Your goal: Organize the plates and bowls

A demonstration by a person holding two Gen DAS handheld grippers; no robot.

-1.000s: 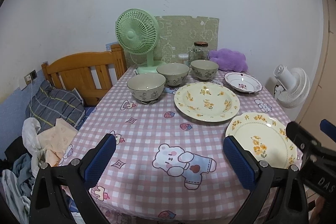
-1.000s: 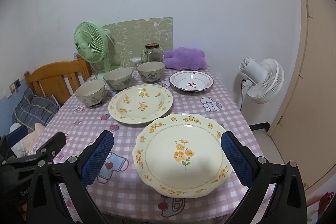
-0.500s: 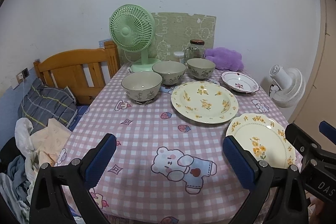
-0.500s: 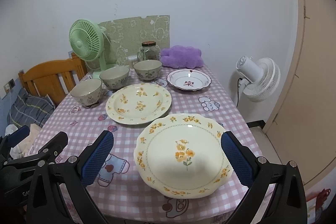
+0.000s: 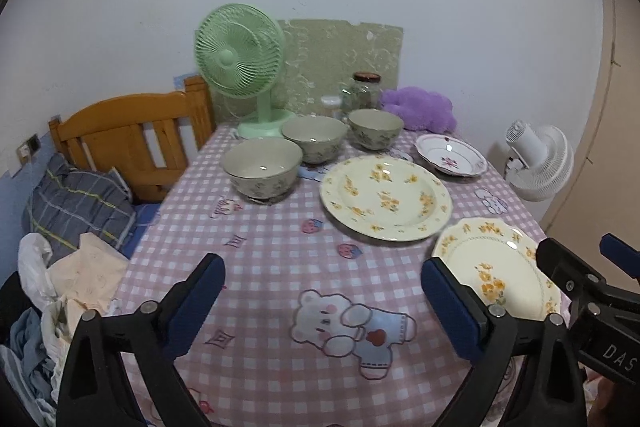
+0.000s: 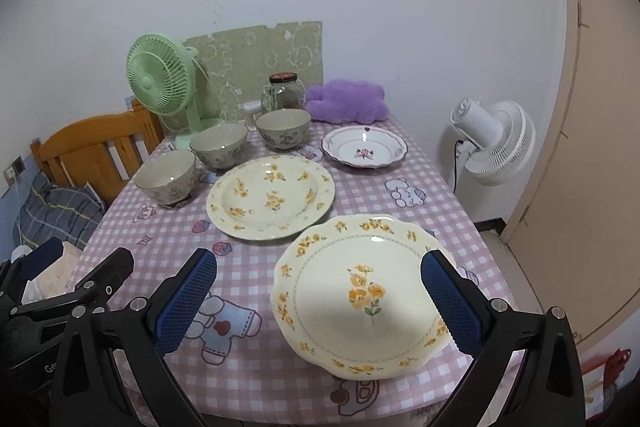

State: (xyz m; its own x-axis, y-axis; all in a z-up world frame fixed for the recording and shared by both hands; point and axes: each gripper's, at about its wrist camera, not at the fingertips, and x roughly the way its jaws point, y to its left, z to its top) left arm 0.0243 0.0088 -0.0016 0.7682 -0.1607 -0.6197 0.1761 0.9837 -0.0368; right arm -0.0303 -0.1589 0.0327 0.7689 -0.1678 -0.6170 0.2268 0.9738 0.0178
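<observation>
Both grippers hang at the near edge with fingers spread wide and empty: the left gripper over bare cloth, the right gripper framing the scalloped plate. Nothing looks stacked yet, so the task seems unstarted. All lie flat on the counter, round, no long axis: deep plate, small plate, three bowls in a diagonal row, mouths up.

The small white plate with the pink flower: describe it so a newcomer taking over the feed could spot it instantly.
Start at the purple plush cushion against the wall at the far end of the checked table. Directly in front of it sits the small white plate, right of the farthest bowl. Unlike the two cream plates with yellow flowers, it is white, smaller, pink-rimmed, with one pink flower at its centre.
</observation>
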